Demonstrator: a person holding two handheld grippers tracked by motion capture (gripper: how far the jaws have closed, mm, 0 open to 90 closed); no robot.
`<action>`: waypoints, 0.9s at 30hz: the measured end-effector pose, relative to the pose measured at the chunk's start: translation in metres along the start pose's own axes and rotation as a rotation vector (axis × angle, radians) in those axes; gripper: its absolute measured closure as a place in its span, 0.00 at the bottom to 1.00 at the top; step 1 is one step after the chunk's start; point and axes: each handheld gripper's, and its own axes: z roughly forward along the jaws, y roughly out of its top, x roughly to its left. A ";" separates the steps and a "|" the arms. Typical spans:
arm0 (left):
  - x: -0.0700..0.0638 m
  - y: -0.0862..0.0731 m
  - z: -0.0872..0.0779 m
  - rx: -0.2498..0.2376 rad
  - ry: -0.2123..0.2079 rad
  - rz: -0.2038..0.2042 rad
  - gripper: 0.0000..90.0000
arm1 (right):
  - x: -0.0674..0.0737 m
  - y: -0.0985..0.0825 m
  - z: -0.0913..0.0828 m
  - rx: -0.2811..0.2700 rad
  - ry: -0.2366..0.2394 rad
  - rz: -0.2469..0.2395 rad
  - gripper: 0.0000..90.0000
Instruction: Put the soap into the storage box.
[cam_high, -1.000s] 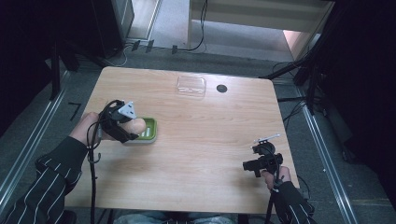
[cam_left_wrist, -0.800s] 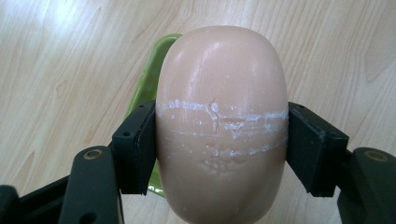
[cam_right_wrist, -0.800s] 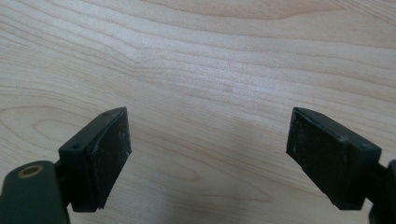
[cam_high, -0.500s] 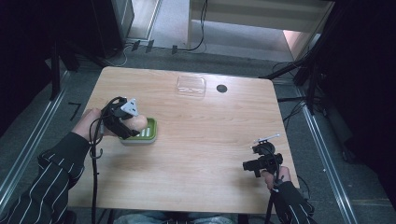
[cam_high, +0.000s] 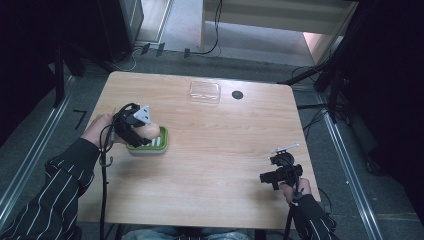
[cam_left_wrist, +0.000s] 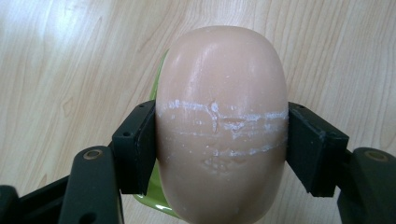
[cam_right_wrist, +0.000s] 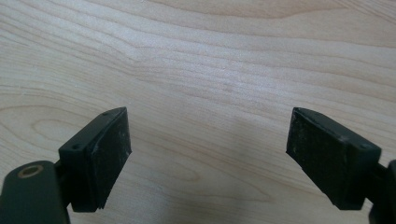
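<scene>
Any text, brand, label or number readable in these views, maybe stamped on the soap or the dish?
None readable.
Pink oval soap bar, held in the left claw: only white scuff lines, no stamp.
Green plastic soap dish: no marking seen.
Clear plastic lid: too small to tell.

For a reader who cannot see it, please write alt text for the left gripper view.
A pale pink bar of soap, scratched white across its middle, is clamped between the two black jaws of the left tool. A green dish peeks out beneath it, on a light wooden table.
</scene>
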 end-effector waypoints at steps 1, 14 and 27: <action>0.000 0.000 0.001 0.002 0.001 0.003 0.37 | 0.000 0.000 0.000 0.001 0.000 0.001 0.16; 0.005 -0.003 0.017 0.038 0.006 0.033 0.37 | 0.001 0.000 0.000 0.003 -0.003 -0.003 0.16; 0.007 -0.006 0.027 0.045 0.006 0.055 0.37 | 0.001 0.000 0.000 0.003 -0.001 -0.005 0.16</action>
